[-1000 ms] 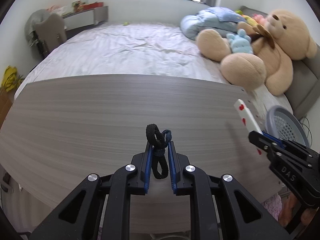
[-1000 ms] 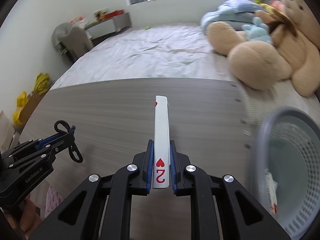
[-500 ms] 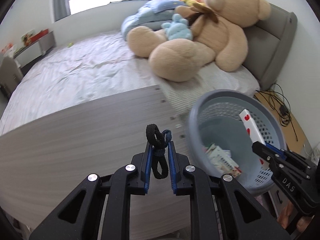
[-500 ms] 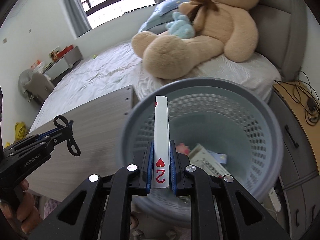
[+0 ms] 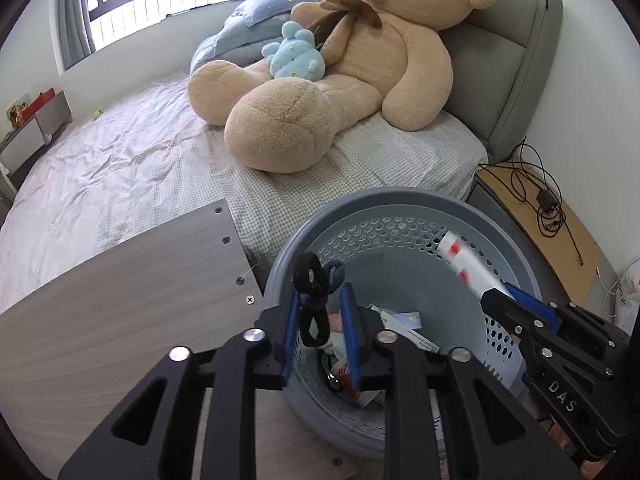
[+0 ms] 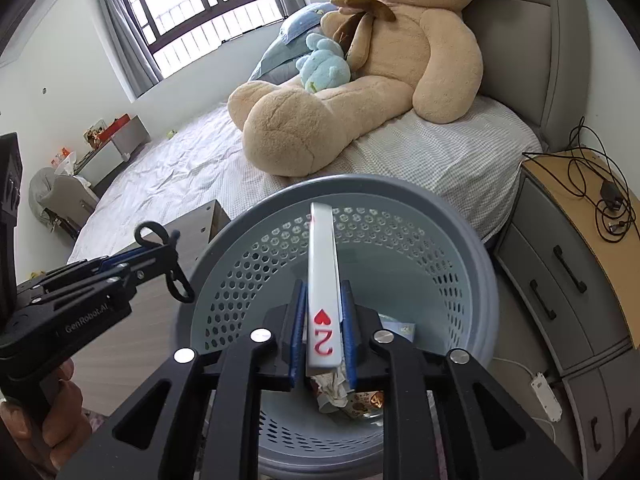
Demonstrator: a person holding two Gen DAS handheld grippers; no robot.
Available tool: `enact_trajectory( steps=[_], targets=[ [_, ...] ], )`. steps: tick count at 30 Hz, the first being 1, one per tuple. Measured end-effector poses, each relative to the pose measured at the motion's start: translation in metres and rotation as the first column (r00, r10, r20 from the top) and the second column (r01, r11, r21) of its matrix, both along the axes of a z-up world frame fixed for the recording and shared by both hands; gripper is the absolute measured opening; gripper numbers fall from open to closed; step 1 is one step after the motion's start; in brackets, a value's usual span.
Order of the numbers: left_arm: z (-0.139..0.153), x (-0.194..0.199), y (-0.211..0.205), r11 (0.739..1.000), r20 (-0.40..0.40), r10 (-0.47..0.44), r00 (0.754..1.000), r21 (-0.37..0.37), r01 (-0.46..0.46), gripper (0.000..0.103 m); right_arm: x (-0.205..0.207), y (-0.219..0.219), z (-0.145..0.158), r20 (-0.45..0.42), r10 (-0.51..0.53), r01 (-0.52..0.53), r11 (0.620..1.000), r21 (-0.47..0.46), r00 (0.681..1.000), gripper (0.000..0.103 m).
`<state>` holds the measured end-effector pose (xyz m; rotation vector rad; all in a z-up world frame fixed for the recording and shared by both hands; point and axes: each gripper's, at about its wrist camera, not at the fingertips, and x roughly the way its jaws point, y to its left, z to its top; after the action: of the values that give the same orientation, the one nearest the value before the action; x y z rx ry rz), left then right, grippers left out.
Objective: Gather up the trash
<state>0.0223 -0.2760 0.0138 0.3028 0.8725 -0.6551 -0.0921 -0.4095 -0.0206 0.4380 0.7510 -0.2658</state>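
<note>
I have both grippers opening over the basket (image 6: 472, 248): left gripper (image 5: 322, 322) freeing hair ties (image 5: 314, 300) above the rim, which may catch them; right gripper (image 6: 322, 320) loosening the card (image 6: 323, 280)

We hold both grippers over a basket (image 5: 516, 248) standing beside the bed (image 5: 120, 160), between a board (image 5: 100, 300) on its left and a bedside cabinet (image 5: 560, 232) on its right. The left gripper (image 5: 320, 312), jaws opening, has hair ties (image 5: 310, 280) between them at the basket's left rim; the right gripper (image 6: 323, 320), jaws opening, has a playing card (image 6: 323, 264) between them above the basket's middle. Paper scraps (image 5: 404, 324) lie inside. Far behind, a teddy bear (image 5: 360, 80) sits on the bed against the headboard (image 5: 504, 48).
</note>
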Motion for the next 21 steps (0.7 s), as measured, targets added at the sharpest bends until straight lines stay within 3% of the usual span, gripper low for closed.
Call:
enact_trajectory(
  steps=[1, 4, 13, 21],
  targets=[
    [0.0, 0.0, -0.002, 1.0, 0.0, 0.0, 1.0, 0.003, 0.0, 0.034, -0.001, -0.002, 0.001, 0.005, -0.002, 0.002, 1.0, 0.001, 1.0, 0.026],
    [0.0, -0.003, -0.004, 1.0, 0.016, 0.005, 1.0, 0.008, -0.006, 0.07, -0.004, -0.008, 0.001, 0.012, -0.017, 0.017, 1.0, 0.01, 1.0, 0.033],
    [0.001, -0.01, -0.008, 0.999, 0.032, 0.003, 0.999, 0.033, -0.005, 0.074, -0.012, -0.01, -0.003, 0.007, -0.035, 0.035, 0.999, 0.035, 0.999, 0.042],
    [0.003, -0.012, -0.007, 0.999, 0.04, 0.007, 0.999, 0.032, -0.008, 0.084, -0.013, -0.012, -0.004, 0.008, -0.041, 0.041, 0.998, 0.039, 0.999, 0.046]
  ],
)
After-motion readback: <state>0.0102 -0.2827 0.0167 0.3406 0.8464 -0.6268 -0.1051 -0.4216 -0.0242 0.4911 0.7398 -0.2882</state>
